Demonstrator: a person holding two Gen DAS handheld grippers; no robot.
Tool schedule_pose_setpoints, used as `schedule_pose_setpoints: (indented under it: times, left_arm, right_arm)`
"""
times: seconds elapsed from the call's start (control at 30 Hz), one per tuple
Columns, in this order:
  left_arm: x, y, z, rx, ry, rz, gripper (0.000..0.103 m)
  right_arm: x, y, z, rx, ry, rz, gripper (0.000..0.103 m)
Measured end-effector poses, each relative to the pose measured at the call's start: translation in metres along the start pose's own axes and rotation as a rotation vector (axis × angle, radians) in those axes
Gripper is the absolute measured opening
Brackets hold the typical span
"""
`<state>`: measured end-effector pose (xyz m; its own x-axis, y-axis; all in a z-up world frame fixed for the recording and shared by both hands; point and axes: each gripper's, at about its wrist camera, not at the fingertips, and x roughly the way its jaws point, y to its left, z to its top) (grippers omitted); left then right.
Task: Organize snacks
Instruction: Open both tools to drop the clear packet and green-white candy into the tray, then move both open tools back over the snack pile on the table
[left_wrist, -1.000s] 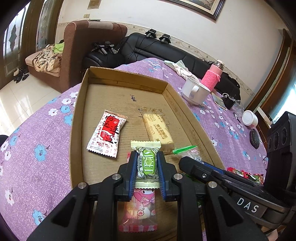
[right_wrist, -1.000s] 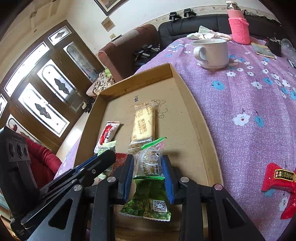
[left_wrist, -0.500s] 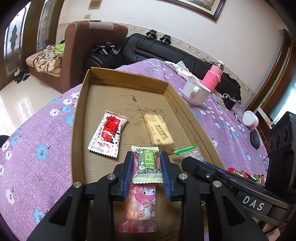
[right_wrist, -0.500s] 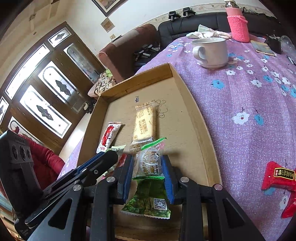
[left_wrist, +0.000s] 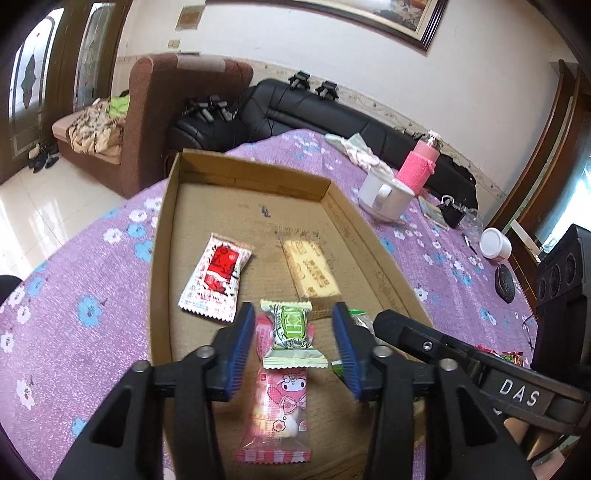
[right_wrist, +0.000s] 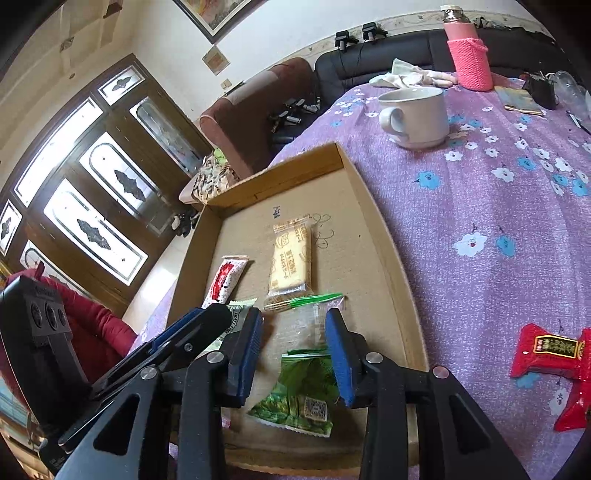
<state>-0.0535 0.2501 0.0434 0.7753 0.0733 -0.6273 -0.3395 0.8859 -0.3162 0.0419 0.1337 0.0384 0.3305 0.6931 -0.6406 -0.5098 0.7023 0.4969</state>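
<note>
An open cardboard box (left_wrist: 159, 258) (right_wrist: 384, 236) lies on the purple flowered tablecloth. My left gripper (left_wrist: 293, 341) hangs over its near end with its jaws opening. A green-and-white candy (left_wrist: 291, 332) lies free between them on a pink cartoon packet (left_wrist: 277, 406). Just to the right, my right gripper (right_wrist: 293, 352) is also opening. A clear packet with a green top (right_wrist: 317, 317) lies loose between its pads, partly on a green packet (right_wrist: 299, 391). Farther in lie a red-and-white packet (left_wrist: 218, 277) (right_wrist: 225, 280) and a yellow biscuit packet (left_wrist: 312, 269) (right_wrist: 291, 258).
Red snack packets (right_wrist: 550, 350) lie on the cloth right of the box. A white mug (left_wrist: 384, 199) (right_wrist: 417, 114) and a pink-sleeved bottle (left_wrist: 421, 170) (right_wrist: 467, 62) stand beyond the box's far right corner. Small items crowd the table's far right. Sofas stand behind.
The left jaws have parted and let go of the green-and-white candy, which now rests on the pink packet. The right jaws have widened off the clear packet, which has settled in the box.
</note>
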Motion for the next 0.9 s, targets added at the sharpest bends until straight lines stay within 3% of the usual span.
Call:
schedule_pose_setpoints:
  times: [0.43,0.53,0.67,0.9]
  left_arm:
    - [-0.009,-0.009,0.000,0.052,-0.051,0.004,0.049]
    - [-0.009,-0.010,0.000,0.057,-0.052,0.002,0.049]
    - [-0.012,-0.014,-0.001,0.074,-0.060,-0.009,0.049]
    - [-0.016,-0.033,-0.008,0.165,-0.080,-0.044,0.050]
  right_arm:
    - [-0.044,-0.025,0.006,0.074,-0.039,-0.022,0.039]
    - [-0.068,-0.044,0.008,0.083,-0.059,-0.076,0.039]
    - [-0.097,-0.082,0.007,0.088,-0.084,-0.227,0.039]
    - [-0.115,-0.147,0.001,0.194,-0.108,-0.364,0.039]
